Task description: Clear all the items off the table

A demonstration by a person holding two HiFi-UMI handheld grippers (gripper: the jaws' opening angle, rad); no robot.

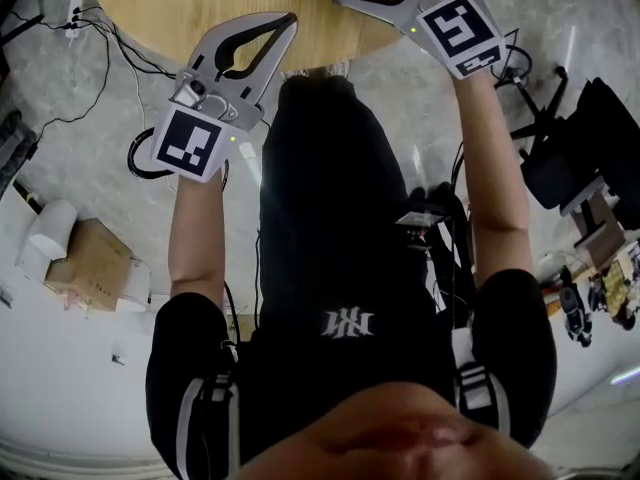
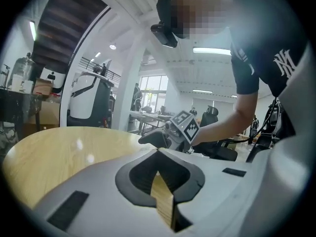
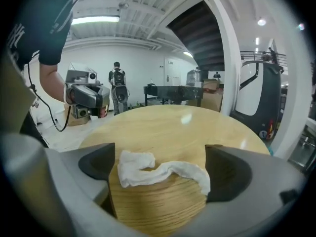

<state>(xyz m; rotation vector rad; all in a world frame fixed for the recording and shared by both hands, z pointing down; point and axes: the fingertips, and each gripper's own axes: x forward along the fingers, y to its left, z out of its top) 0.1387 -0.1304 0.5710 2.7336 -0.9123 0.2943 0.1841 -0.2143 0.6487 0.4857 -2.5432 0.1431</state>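
Right gripper view: right gripper (image 3: 159, 158) open astride limp, light white cloth (image 3: 168, 170) at 6 o'clock on tabletop (image 3: 173, 122); pinch mid-fold. Left gripper (image 2: 158, 152) closed, empty.

Pale marbled floor (image 1: 90, 138), cardboard box (image 1: 95, 260) on it at left, power strip (image 1: 74, 10) near the top edge. Big open hall: white column (image 2: 129, 83), dark slatted stair underside (image 2: 69, 28), bright windows (image 2: 153, 90) far back with desks (image 2: 148, 117) in front, black chair (image 2: 211, 115). White ribbed ceiling (image 3: 148, 4), strip light (image 3: 96, 19) on, plain white wall (image 3: 143, 68), dark desk (image 3: 173, 90).
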